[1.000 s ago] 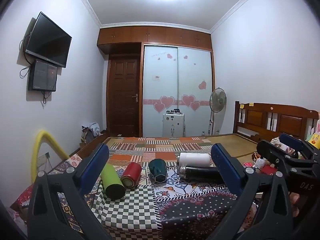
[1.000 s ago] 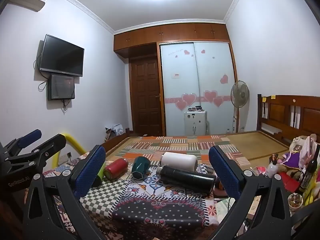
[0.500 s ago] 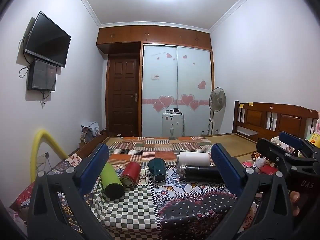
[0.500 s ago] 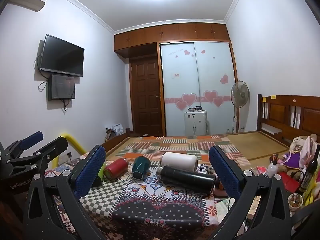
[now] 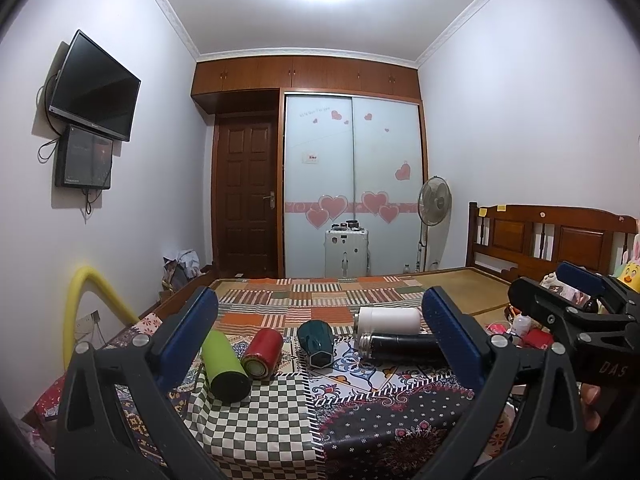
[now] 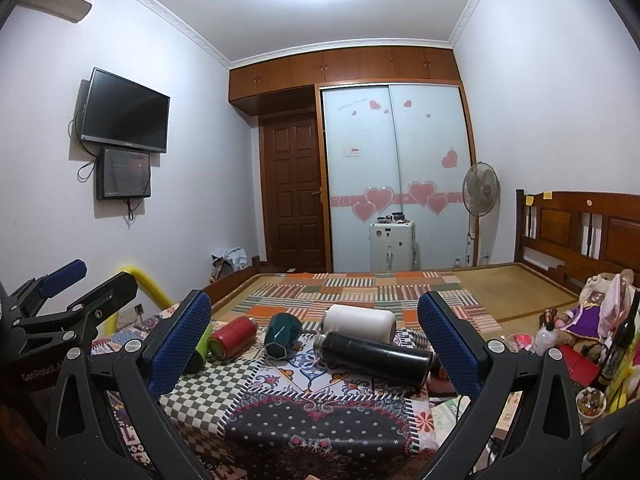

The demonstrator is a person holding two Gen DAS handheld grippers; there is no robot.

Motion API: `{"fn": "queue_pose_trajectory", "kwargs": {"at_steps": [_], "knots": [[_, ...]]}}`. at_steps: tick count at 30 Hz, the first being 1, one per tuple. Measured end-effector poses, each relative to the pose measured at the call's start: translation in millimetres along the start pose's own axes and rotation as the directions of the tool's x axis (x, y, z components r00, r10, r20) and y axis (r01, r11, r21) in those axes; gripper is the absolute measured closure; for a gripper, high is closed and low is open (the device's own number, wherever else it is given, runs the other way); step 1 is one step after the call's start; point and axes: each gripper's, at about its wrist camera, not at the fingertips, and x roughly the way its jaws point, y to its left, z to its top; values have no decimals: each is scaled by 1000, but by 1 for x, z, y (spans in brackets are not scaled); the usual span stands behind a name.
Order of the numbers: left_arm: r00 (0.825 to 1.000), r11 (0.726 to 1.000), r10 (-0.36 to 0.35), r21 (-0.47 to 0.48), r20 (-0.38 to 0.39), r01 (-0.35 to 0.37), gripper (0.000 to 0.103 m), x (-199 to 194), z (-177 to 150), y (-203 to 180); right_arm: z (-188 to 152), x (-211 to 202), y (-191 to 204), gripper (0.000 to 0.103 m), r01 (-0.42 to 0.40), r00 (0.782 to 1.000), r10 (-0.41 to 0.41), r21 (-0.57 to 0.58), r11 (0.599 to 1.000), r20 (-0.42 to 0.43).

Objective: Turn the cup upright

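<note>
While five vessels lie toppled on a patterned cloth (image 5: 276, 412), the left gripper (image 5: 320, 344) and right gripper (image 6: 314, 344) hover spread wide, grasping nothing. Centre of the row, the dark green cup (image 5: 317, 343) rests on its side between a red can (image 5: 262, 349) and a black flask (image 5: 400, 347).

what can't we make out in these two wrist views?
- Green bottle: right wrist view, mostly hidden behind the right gripper's left finger.
- Black flask: left wrist view, far end covered by the left gripper's right finger.
- Dark green cup: lying down; its mouth faces away in both views.
</note>
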Motion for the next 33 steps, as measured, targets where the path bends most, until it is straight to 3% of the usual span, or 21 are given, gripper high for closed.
{"fn": "queue_pose_trajectory", "kwargs": {"at_steps": [33], "knots": [[1000, 1000, 0, 8, 13, 0, 0, -3, 1, -3, 3, -3, 1, 0, -7, 1000, 7, -1, 1000, 0]]}}
